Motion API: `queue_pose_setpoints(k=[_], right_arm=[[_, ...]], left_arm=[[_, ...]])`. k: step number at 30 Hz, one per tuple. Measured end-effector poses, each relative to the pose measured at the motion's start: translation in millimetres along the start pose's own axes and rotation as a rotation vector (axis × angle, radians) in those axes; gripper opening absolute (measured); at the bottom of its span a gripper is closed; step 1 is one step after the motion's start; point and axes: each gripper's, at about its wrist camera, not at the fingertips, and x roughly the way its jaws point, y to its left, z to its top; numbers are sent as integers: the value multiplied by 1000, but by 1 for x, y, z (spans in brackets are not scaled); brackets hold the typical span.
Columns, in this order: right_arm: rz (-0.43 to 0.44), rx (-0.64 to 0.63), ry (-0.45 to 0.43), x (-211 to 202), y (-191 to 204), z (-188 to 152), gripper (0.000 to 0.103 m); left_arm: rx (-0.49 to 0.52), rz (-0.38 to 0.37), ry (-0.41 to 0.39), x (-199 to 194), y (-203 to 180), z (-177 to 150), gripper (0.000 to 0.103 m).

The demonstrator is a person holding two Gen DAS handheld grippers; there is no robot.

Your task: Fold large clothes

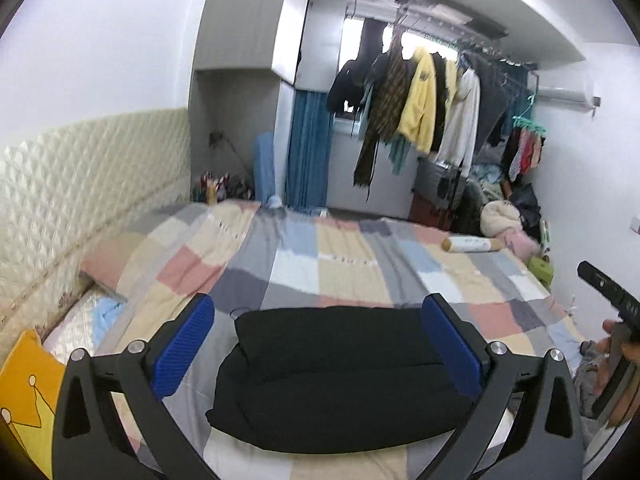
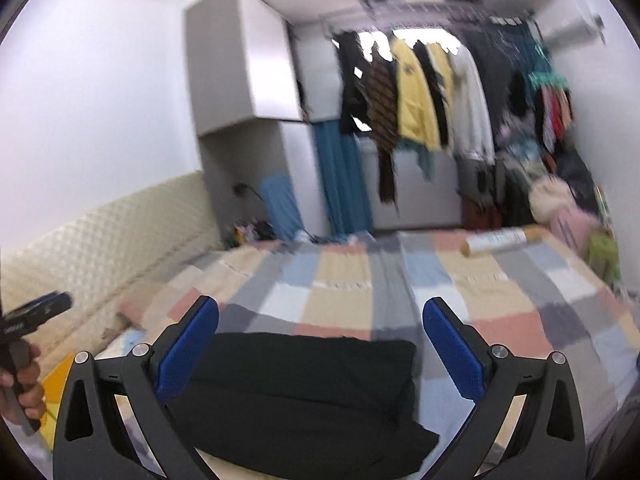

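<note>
Item: black garment (image 1: 340,376), already folded into a thick rectangular bundle, lying flat on the checked bedspread (image 1: 320,264) at the near end of the bed

Left gripper (image 1: 320,350): jaws spread wide, nothing between the pads, held above the bundle and apart from it
Right gripper (image 2: 320,350): jaws likewise wide and empty, above the bundle's right part; this view is blurred

Step in hand, as judged: folding looks all but finished; what remains is squaring or flattening the bundle
- To do it well: lower both grippers evenly, press or nip at opposite ends so the layers do not slide, and line up the near edge, which in the right view sags unevenly at its right corner
- Avoid catching the bedspread with the cloth

Edges and room:
- Padded headboard wall (image 1: 92,184) and yellow cushion (image 1: 28,392) close on the left
- Paper roll (image 1: 472,245) far across the bed, well apart
- Bedspread beyond the bundle lies open, broad room to work forward
- Hanging clothes (image 1: 420,104) beyond the bed, out of the way
</note>
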Motion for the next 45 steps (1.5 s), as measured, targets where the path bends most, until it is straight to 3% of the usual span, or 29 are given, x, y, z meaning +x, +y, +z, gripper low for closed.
queue_pose_setpoints(k=[6,14,21,27,31,38,45], right_arm=[[96,-66,-70,-35,47,-17,103],[150,-39,-63,-55,67,-54,103],[132,-35,-49,-62,75,-80,103],[122,-12,-7,-55,79,-106,103],[82,-3,34,-44,75,-123,103],[50,8,120,-31,70,-151,103],[36,-8,148,-33,70,-157,103]], left_arm=[[4,-50,-30,-23,-15,-12,103],[4,-135,-19,-41,-29,-42,103],[9,-113,0,-47,-30,-67,103],[-12,-52,50,-35,-26,-90,103],[43,28,64,-29,-34,-107,103],[14,1,114,-21,-28,-121,103],[-9,40,125,-20,-19,-125,103]])
